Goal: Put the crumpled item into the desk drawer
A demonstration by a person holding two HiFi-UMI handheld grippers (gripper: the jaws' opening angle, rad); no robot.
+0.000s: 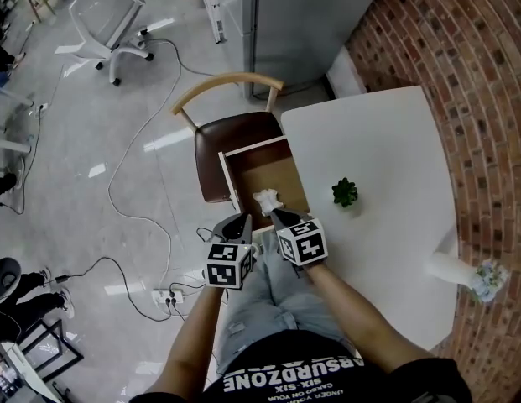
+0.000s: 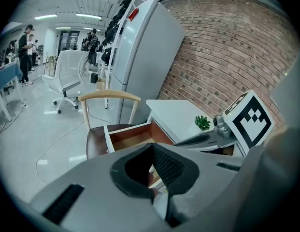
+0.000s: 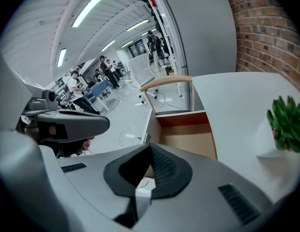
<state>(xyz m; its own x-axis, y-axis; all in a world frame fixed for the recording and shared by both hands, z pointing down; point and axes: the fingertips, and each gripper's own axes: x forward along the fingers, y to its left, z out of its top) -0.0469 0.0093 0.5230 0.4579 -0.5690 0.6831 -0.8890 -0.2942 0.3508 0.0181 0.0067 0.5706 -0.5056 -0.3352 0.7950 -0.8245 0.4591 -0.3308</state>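
Note:
The desk drawer (image 1: 262,168) stands pulled out from the white desk (image 1: 377,149), its wooden floor (image 3: 188,140) bare at the far end. The crumpled white item (image 1: 267,199) is over the drawer's near end, just past the tips of my right gripper (image 1: 275,215). That gripper's (image 3: 150,147) jaws meet at the tips, and the right gripper view shows nothing sticking out between them. My left gripper (image 1: 240,219) sits beside it at the drawer's left front corner, and its (image 2: 152,146) jaws are also shut and empty.
A wooden chair (image 1: 233,133) with a brown seat stands under the open drawer. A small green plant (image 1: 345,192) sits on the desk right of the drawer. A white cylinder (image 1: 447,268) and flowers (image 1: 488,279) stand by the brick wall (image 1: 478,99). Cables and a power strip (image 1: 170,296) lie on the floor.

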